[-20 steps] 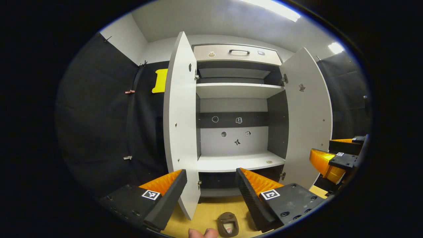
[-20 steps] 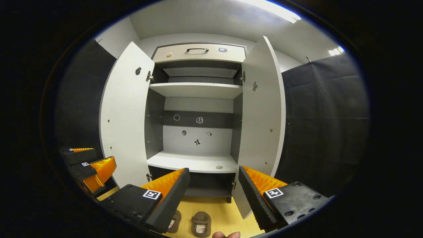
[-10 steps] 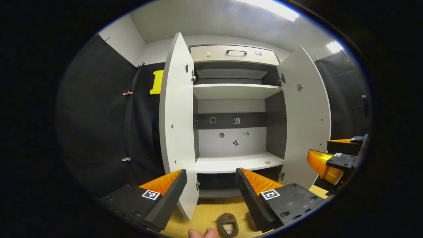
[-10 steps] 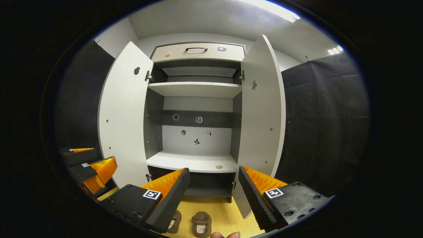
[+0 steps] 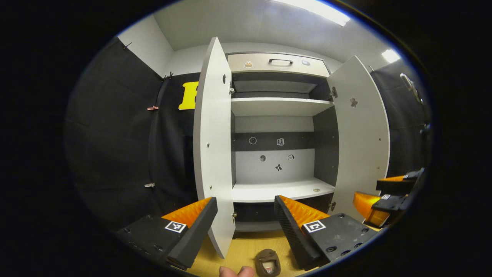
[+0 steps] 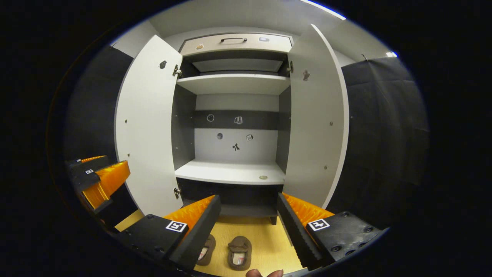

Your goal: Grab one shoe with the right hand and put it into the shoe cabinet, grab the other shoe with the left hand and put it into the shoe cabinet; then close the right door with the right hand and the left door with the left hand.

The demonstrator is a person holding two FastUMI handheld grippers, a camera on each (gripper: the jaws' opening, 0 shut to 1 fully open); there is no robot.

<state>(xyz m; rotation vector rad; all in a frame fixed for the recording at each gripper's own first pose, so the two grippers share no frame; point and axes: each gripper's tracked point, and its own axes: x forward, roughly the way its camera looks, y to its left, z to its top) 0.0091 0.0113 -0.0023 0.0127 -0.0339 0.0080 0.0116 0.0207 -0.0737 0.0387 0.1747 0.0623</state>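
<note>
Two brown shoes lie side by side on the wooden floor in the right gripper view: one shoe (image 6: 239,252) in the open, the other shoe (image 6: 206,249) partly behind a finger. My right gripper (image 6: 248,227) hangs open above them with nothing held. The shoe cabinet (image 6: 232,115) stands ahead with its left door (image 6: 148,127) and right door (image 6: 315,119) swung open. In the left gripper view my left gripper (image 5: 246,225) is open and empty, above one shoe (image 5: 268,262), facing the cabinet (image 5: 276,127). The right gripper (image 5: 388,196) shows at the far right there; the left gripper (image 6: 98,179) shows at the left in the right gripper view.
The cabinet has a lower shelf (image 6: 230,173) with a small round object (image 6: 263,177) on it, an upper shelf (image 6: 234,81), and a drawer (image 6: 236,42) with a handle on top. Black cloth walls flank both sides. A fingertip (image 5: 234,271) shows at the bottom edge.
The right gripper has tilted downward and moved closer, so the cabinet sits higher and the shoes show more fully. The left gripper has shifted slightly left.
</note>
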